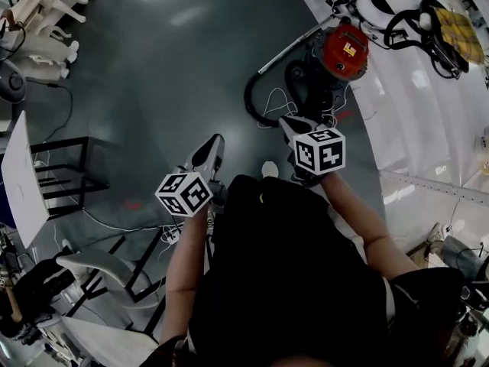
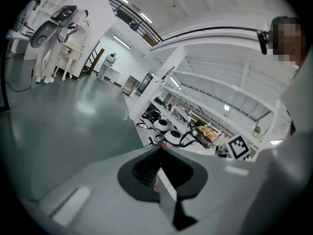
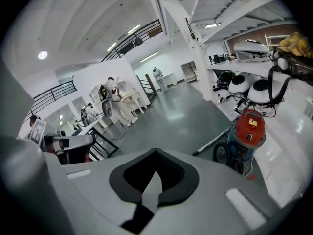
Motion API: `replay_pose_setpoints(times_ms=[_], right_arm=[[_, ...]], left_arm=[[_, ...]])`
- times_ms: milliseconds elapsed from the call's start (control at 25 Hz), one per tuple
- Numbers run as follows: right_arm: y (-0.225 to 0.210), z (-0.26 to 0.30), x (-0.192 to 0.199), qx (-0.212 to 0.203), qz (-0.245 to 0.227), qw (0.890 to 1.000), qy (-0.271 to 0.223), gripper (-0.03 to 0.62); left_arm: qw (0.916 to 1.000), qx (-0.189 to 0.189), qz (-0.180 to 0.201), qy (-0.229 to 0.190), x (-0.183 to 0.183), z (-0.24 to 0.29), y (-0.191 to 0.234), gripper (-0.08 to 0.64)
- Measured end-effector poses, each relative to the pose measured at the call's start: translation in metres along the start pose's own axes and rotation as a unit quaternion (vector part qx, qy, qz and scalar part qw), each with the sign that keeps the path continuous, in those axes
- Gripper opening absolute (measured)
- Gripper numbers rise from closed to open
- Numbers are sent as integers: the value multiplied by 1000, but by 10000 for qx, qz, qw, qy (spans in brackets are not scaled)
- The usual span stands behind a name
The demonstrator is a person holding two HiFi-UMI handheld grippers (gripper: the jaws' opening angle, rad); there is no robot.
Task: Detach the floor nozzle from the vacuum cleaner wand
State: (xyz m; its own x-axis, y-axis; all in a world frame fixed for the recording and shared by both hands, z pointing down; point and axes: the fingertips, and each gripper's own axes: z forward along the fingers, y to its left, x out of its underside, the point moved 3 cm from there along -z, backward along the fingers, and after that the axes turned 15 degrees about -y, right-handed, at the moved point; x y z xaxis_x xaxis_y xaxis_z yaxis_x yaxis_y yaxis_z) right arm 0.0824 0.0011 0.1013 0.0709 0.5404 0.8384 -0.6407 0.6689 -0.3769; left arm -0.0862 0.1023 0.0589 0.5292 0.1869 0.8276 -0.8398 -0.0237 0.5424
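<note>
The vacuum cleaner [image 1: 344, 52], a red-topped canister on a dark blue body, stands on the grey floor ahead and to the right. Its metal wand [image 1: 294, 48] slants away to the left, and a black hose [image 1: 256, 102] loops beside it. I cannot make out the floor nozzle. My right gripper [image 1: 294, 128] is shut and empty, a short way before the canister. My left gripper [image 1: 210, 153] is shut and empty too, further left over bare floor. In the right gripper view the vacuum cleaner [image 3: 248, 129] and wand [image 3: 212, 142] lie beyond the shut tips [image 3: 155, 151]. The left gripper view shows only shut tips [image 2: 159, 148].
A long white table [image 1: 428, 90] runs along the right, carrying white round shells [image 1: 378, 6] with black straps and a yellow cloth [image 1: 458, 33]. A black frame stand [image 1: 69, 174], a white chair [image 1: 99, 270] and floor cables lie to the left.
</note>
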Motion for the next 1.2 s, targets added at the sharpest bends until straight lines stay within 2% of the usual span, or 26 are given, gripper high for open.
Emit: replay_pose_setpoints(times_ms=[200, 360, 560, 840, 1040, 1200], right_arm=[[-7, 12, -12, 176, -296, 9994, 54, -2], [-18, 20, -21, 460, -342, 9983, 44, -2], [-31, 42, -24, 782, -114, 9969, -16, -2], [-21, 95, -35, 1134, 17, 9935, 65, -2], [-13, 135, -40, 1447, 45, 9893, 152, -2], [-14, 153, -36, 1747, -26, 9841, 327, -2]], left_arm=[[9989, 297, -167, 321, 1, 25, 6, 9], [9947, 669, 192, 759, 1, 57, 7, 9], [9862, 1168, 430, 1093, -2, 97, 13, 9], [9711, 1524, 431, 1787, -11, 133, 63, 9], [9648, 1700, 311, 1981, -24, 160, 109, 9], [9587, 1780, 318, 2195, -22, 184, 138, 9]])
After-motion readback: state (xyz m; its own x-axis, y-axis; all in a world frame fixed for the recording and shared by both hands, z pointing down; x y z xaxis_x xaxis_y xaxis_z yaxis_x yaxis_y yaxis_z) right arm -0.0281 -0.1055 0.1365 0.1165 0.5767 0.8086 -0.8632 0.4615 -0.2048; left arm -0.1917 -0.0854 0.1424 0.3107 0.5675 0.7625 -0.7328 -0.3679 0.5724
